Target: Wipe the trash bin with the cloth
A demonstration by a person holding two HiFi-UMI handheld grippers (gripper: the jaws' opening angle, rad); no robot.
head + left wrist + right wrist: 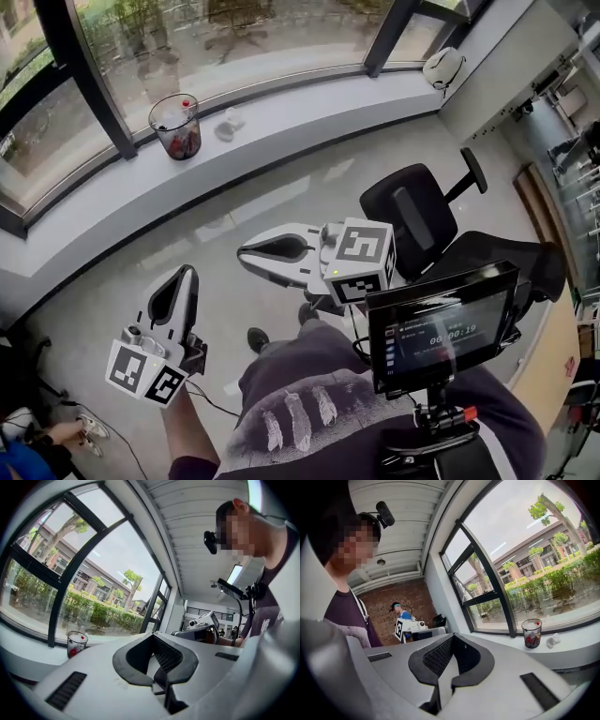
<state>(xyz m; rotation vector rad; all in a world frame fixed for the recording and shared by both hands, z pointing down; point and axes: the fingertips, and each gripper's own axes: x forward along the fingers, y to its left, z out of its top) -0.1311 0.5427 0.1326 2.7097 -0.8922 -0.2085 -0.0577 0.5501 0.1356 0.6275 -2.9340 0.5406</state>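
Note:
A small clear trash bin [175, 125] with red scraps inside stands on the window ledge [309, 112]. A crumpled white cloth [228, 123] lies just right of it. Both grippers hang in mid-air over the floor, far from the ledge. My left gripper [187, 273] points toward the window, shut and empty. My right gripper [246, 251] points left, also shut with nothing in it. The left gripper view shows the bin [76, 643] low at the left, beyond the closed jaws. The right gripper view has the bin [531, 633] and the cloth [553, 640] at the right on the ledge.
A black office chair [412, 211] stands just right of the right gripper. A small screen [441, 328] is mounted at my chest. A white object [442, 66] rests at the ledge's far right end. Someone's feet [80, 429] show at the lower left.

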